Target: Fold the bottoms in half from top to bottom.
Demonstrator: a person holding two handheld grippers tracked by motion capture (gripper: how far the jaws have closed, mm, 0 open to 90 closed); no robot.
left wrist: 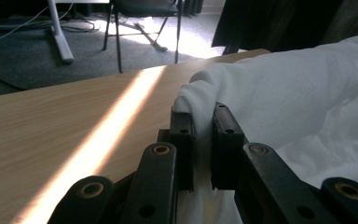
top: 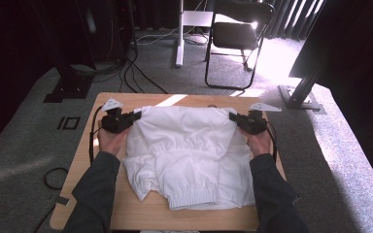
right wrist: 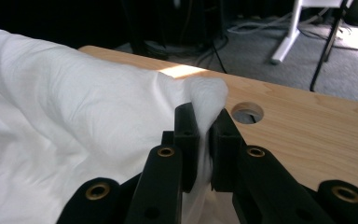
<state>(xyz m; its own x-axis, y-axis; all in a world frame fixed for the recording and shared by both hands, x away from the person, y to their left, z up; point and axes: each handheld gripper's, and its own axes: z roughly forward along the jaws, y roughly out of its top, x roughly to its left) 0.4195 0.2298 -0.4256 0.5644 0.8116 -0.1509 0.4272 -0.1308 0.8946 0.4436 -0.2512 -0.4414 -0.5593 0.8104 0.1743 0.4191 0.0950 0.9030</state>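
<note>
High view: left tongs [top: 135,116], right tongs [top: 232,116] pinch white garment [top: 184,150] far corners.

The person wears dark grey long sleeves [top: 97,187] that end at the wrists, just behind each hand-held gripper. The left hand-held gripper [top: 135,116] and the right hand-held gripper [top: 233,116] are both black, blocky bodies. On top of each sits a pale grey three-cornered plate [top: 111,104]. A thin black cable [top: 93,138] loops from the rear of each one, back past the wrist. In the gripper views, each shows two flat black jaws on hinged black link arms, with brass-coloured ringed pivots [left wrist: 161,149] and small dark screw holes near the tips.
</note>
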